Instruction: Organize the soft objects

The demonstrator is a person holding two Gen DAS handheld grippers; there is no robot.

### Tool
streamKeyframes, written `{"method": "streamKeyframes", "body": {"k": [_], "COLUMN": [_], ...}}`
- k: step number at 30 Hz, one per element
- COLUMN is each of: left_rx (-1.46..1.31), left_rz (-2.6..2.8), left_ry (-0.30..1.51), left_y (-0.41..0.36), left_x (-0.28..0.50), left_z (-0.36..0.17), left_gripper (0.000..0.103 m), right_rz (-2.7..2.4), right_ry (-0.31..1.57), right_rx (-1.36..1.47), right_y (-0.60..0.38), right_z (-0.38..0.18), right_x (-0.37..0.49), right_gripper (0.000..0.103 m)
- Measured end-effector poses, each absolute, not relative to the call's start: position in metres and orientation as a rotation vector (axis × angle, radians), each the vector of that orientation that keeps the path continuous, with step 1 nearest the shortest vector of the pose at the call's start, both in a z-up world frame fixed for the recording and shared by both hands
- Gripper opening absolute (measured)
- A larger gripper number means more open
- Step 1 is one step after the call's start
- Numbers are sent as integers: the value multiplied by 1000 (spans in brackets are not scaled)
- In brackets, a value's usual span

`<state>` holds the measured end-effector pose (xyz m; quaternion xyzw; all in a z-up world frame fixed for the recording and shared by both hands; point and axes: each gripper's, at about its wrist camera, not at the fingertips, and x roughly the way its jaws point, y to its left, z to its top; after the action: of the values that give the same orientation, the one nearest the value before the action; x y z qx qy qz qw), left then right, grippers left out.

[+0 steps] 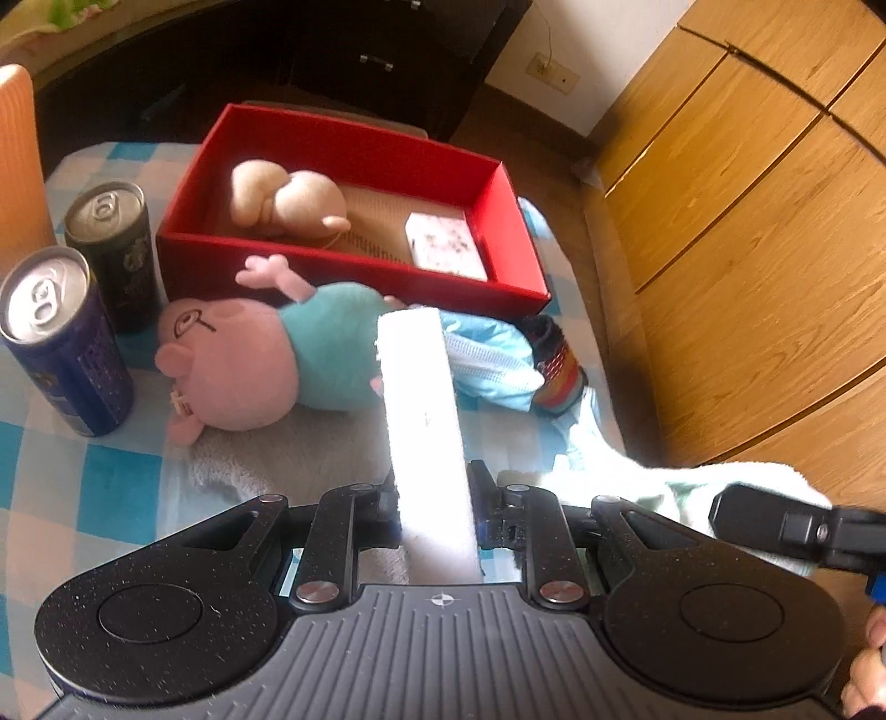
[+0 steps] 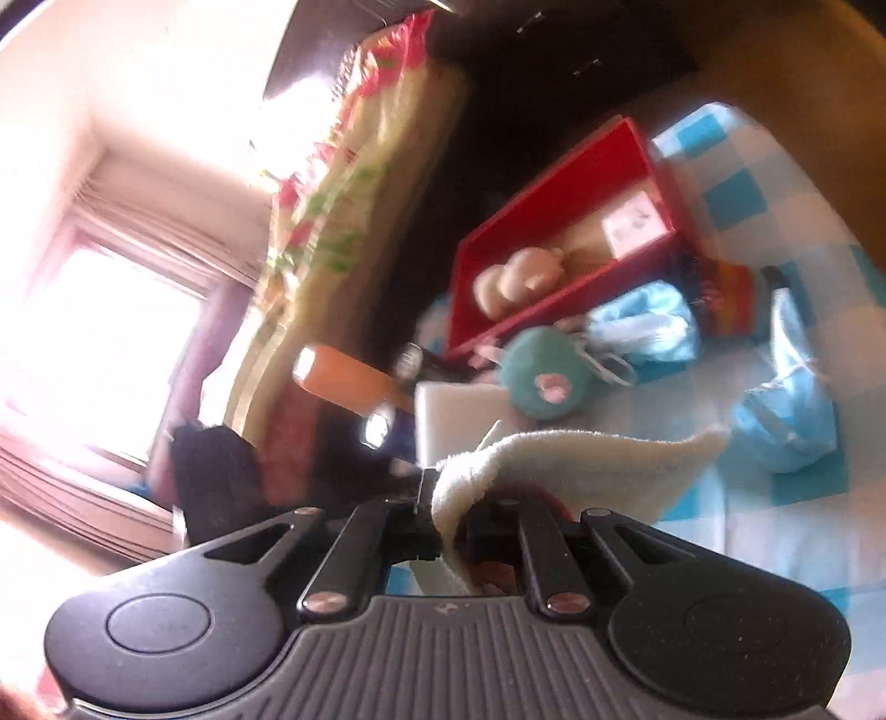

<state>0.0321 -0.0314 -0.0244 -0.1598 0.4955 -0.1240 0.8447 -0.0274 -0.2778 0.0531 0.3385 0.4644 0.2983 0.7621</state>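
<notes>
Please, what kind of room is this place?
Probably a home bedroom: a bed with floral bedding stands near a curtained window, beside wooden wardrobe doors and a small table under a blue checked cloth.

Wooden wardrobe doors (image 1: 736, 183) lined one side, wood floor (image 1: 559, 183) below. Pale wall (image 1: 581, 44) carried a socket (image 1: 554, 72). Dark drawer cabinet (image 1: 382, 50) stood behind. Bright window (image 2: 105, 327) glared, curtains (image 2: 166, 232) drawn aside.
</notes>
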Motion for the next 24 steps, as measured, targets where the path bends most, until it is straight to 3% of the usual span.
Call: {"method": "streamKeyframes", "body": {"k": [24], "left_rx": [-239], "left_rz": [-161], "left_ry": [933], "left_y": [-27], "left_x": [22], "left_z": [20], "left_gripper": [21], "right_rz": [582], "right_ry": [891], "right_rx": [449], "right_y": [-243], "right_z": [114], "right_x": [-24], "right_gripper": [0]}}
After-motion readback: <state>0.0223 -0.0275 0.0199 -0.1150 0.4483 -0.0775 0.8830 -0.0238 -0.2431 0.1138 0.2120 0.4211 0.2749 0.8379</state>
